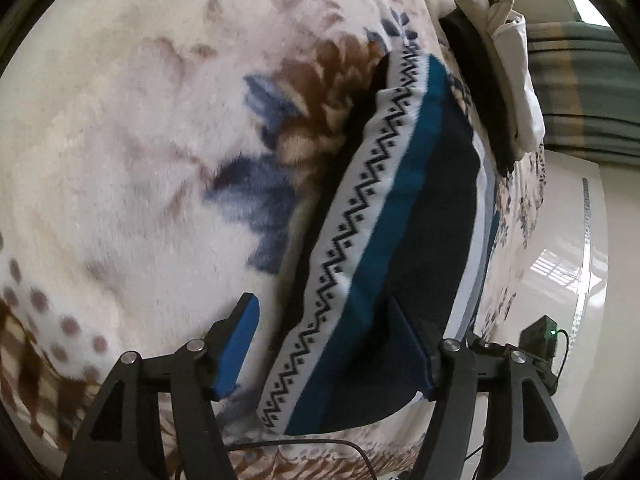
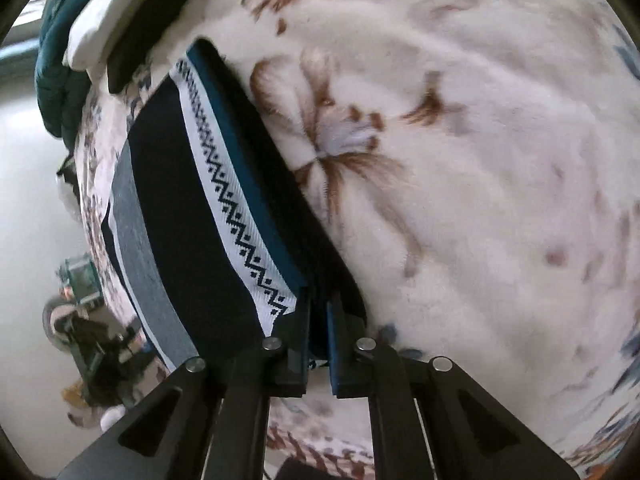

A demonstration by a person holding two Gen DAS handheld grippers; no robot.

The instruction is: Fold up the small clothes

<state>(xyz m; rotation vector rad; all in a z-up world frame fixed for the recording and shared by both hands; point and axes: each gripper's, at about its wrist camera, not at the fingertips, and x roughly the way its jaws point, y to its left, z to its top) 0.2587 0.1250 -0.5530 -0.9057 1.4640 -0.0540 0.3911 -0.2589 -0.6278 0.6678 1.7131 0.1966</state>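
Observation:
A small knitted garment (image 1: 396, 216) in navy, teal and white with a zigzag band lies folded on a fleecy floral blanket (image 1: 132, 140). My left gripper (image 1: 324, 320) is open, its blue-padded fingers spread either side of the garment's near end, just above it. In the right wrist view the same garment (image 2: 192, 208) runs from the upper left down to my right gripper (image 2: 318, 312), which is shut on the garment's near edge.
A pile of other clothes, white (image 1: 520, 92) and black (image 1: 476, 80), lies at the blanket's far edge; it also shows in the right wrist view (image 2: 100, 20). A dark teal quilted item (image 2: 56, 64) lies beside it. The bed's edge drops to a pale floor (image 2: 24, 200).

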